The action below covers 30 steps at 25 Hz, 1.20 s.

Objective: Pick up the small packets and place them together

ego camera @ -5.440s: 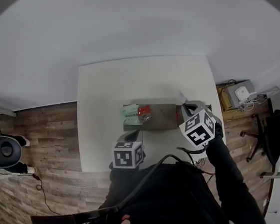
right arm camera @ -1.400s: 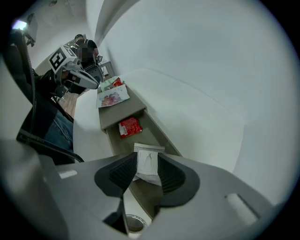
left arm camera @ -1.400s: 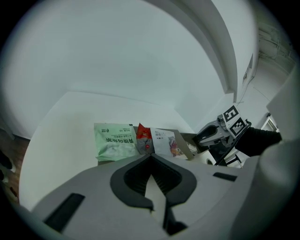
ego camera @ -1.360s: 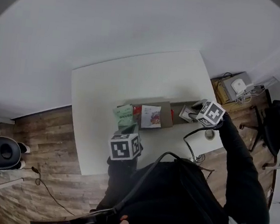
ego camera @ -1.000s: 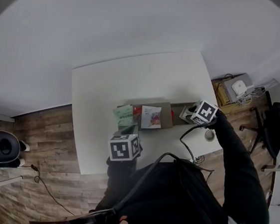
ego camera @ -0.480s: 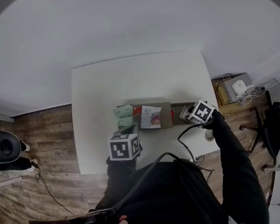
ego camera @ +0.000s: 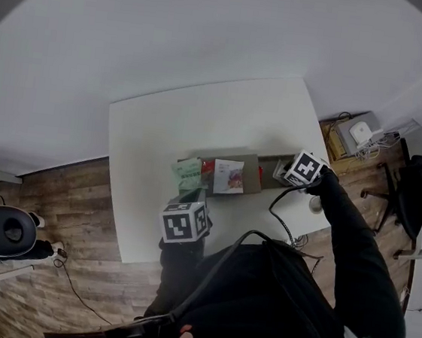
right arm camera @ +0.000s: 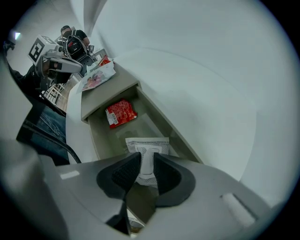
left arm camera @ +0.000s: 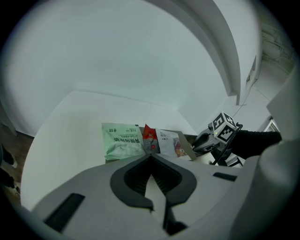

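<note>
An open cardboard tray (ego camera: 252, 175) lies across the white table. On its left part lie a green packet (ego camera: 187, 172), a red packet (left arm camera: 150, 136) and a white picture packet (ego camera: 229, 176) side by side. My right gripper (right arm camera: 147, 165) points steeply down into the tray's right end. Its jaws have just been closing and now straddle a white-grey packet (right arm camera: 146, 146) lying flat on the tray floor, with no pinch visible. A second red packet (right arm camera: 121, 113) lies further along the tray. My left gripper (left arm camera: 150, 157) hangs shut and empty near the table's front edge, short of the green packet.
A small round object (ego camera: 315, 204) sits on the table by the right forearm. A cable runs along that arm. An office chair (ego camera: 421, 188) and boxes of gear (ego camera: 358, 136) stand on the wood floor to the right.
Since the oldest frame a white picture packet has appeared beside the red one, and my right gripper has gone to the tray's right end. Over the last second it edged slightly. The left gripper stayed put.
</note>
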Available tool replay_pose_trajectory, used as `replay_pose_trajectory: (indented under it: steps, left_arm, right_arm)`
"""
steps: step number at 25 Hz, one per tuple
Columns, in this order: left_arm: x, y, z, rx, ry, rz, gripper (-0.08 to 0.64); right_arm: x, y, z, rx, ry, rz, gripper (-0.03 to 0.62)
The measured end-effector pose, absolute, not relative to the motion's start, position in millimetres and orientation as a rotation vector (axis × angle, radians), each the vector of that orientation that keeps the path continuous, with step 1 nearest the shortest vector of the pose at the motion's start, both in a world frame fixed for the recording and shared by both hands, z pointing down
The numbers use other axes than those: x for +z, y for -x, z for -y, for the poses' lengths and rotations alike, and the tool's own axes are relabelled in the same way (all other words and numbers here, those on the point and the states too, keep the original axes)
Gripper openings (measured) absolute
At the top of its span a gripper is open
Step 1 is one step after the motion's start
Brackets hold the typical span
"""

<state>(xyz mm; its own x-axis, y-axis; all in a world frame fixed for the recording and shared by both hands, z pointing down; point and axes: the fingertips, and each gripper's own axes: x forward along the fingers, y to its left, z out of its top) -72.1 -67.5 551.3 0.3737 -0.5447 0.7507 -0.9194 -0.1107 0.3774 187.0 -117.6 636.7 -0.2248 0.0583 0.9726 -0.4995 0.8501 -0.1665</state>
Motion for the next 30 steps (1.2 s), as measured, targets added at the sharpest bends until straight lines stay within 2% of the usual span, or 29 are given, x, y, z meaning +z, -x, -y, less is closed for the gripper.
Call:
replay_pose_trajectory:
  steps: [11, 21, 30]
  left_arm:
    - [552, 69, 62, 0.560, -1.777, 1.281, -0.002]
    - [550, 66, 66, 0.560, -1.789, 1.271, -0.001]
    - [550, 66, 64, 0.563, -1.789, 1.269, 0.000]
  right_arm:
    - [626, -186, 113, 0.536, -0.363, 1.768, 0.040]
    - [581, -184, 129, 0.366, -0.432, 1.835, 0.034]
    - [550, -153, 136, 0.246, -0.442, 1.929, 0.034]
